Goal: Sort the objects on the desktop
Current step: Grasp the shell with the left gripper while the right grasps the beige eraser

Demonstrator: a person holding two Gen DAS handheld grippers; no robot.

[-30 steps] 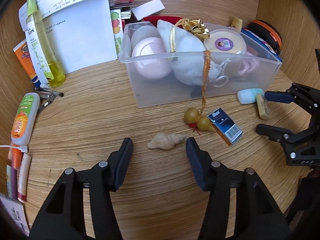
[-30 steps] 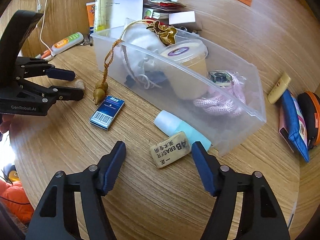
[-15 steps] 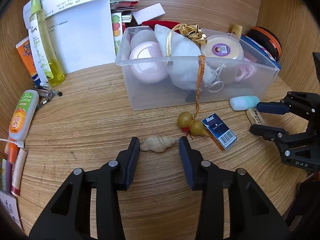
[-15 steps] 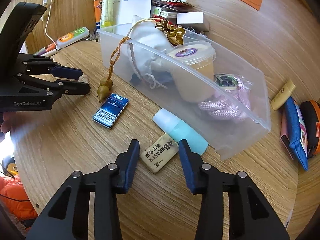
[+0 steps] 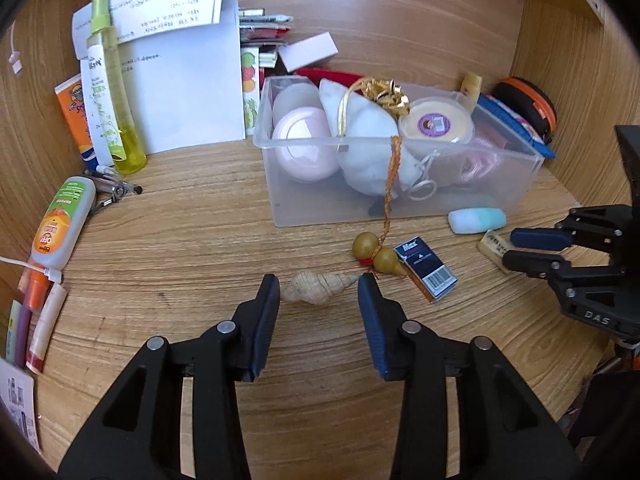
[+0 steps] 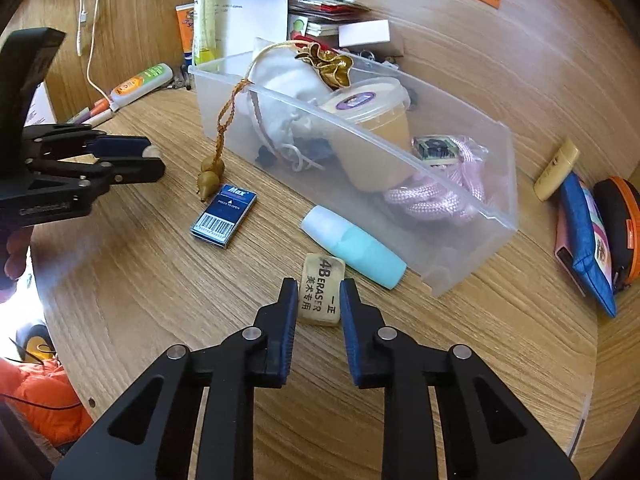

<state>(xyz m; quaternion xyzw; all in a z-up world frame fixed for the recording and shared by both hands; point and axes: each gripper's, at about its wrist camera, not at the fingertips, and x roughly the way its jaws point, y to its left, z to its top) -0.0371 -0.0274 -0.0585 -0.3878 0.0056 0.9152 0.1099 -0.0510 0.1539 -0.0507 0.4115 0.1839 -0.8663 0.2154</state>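
A pale spiral seashell [image 5: 320, 290] lies on the wooden desk, held end to end between the pads of my left gripper [image 5: 319, 280]. In the right wrist view the left gripper [image 6: 154, 160] shows a bit of white shell at its tips. My right gripper [image 6: 319, 286] has its jaws closing tight on a cream 4B eraser [image 6: 322, 298], and both pads press its long sides. The left wrist view shows the same eraser [image 5: 494, 244] in the right gripper [image 5: 510, 248]. A clear plastic bin [image 5: 304, 144] behind holds a white pouch, a pink case and a round tub.
In front of the bin lie a blue staple box [image 5: 426, 270], a gourd pendant [image 5: 376, 252] hanging by its cord from the rim, and a teal bottle [image 6: 352, 246]. A yellow spray bottle [image 5: 110, 92], papers and tubes crowd the left. A blue pouch [image 6: 584, 240] lies at the right.
Both pairs of jaws have narrowed, the left around the seashell and the right onto the eraser, which now lies lengthwise between the pads. Neither hand has shifted much.
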